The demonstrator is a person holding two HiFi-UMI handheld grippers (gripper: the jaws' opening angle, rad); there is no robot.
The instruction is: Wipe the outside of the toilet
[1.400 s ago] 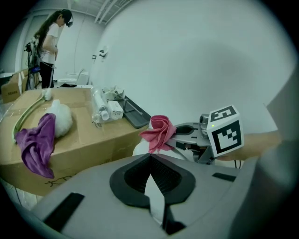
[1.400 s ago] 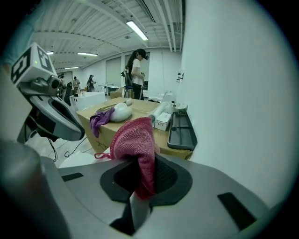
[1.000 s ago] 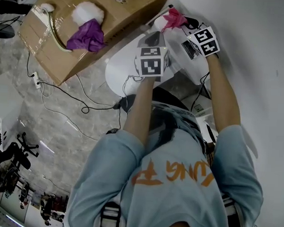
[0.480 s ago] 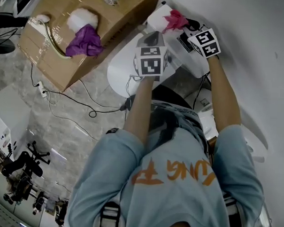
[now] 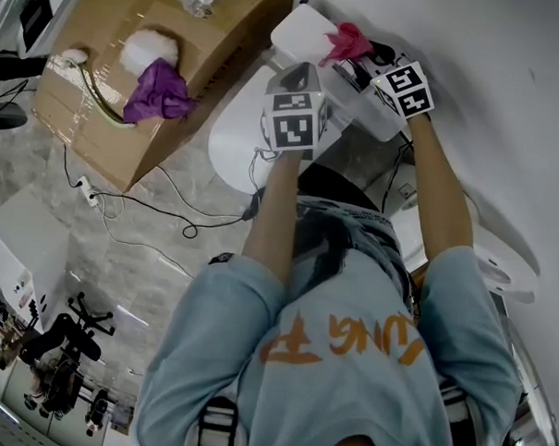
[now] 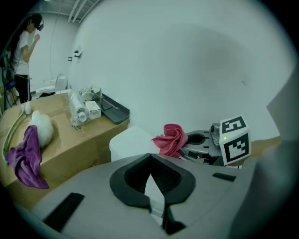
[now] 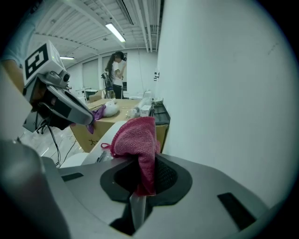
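Orange lettering [image 5: 344, 343] runs across the back of the person's pale blue shirt [image 5: 255, 355], upside down from here; I cannot read it. Nothing else is legible.

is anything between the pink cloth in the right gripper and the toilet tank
Nothing visible does: the pink cloth, clamped in the right gripper, is right at the white toilet tank. The left gripper hangs beside them, not between.

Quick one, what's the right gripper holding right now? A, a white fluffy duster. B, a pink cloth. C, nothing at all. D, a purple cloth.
B: its own view shows the pink cloth pinched between the fingers of the right gripper, while the purple cloth lies on the cardboard box.
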